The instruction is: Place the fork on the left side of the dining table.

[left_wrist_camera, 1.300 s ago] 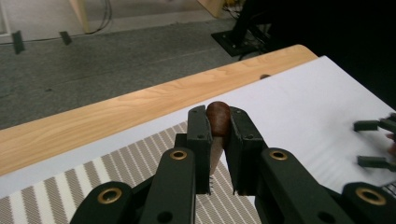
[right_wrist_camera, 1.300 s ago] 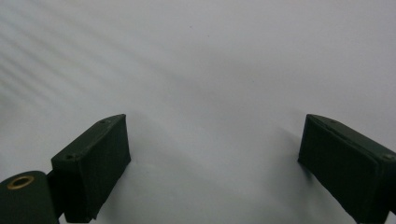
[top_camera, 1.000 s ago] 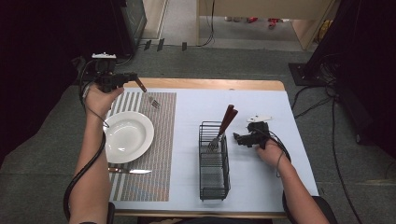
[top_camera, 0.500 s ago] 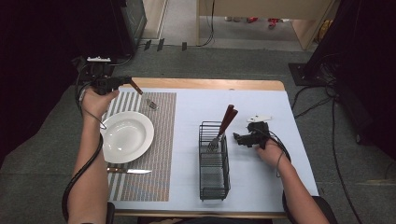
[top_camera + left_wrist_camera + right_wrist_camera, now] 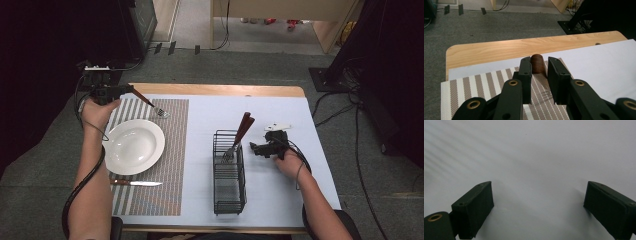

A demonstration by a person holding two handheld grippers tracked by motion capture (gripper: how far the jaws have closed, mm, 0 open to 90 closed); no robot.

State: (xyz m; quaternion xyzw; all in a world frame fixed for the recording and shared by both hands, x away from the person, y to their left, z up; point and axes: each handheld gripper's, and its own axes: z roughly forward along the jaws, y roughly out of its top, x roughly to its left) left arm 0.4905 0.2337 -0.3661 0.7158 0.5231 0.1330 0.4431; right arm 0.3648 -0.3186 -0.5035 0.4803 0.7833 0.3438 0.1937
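The brown wooden-handled steel fork (image 5: 150, 104) lies slanted on the striped woven placemat (image 5: 175, 150) at twelve o'clock of the round white plate (image 5: 133, 146), tines on the mat. The left tongs (image 5: 539, 75) have just been opening; its handle end sits between them, one pad apart from it. A knife (image 5: 135, 183) lies at the plate's six o'clock. At three o'clock stands a black wire basket (image 5: 229, 175) on the surface (image 5: 215, 90). The right tongs (image 5: 539, 205) gape wide, empty.

Left tongs (image 5: 120, 91) have just been easing apart, seemingly loosened; right tongs (image 5: 537, 207) gape wide.
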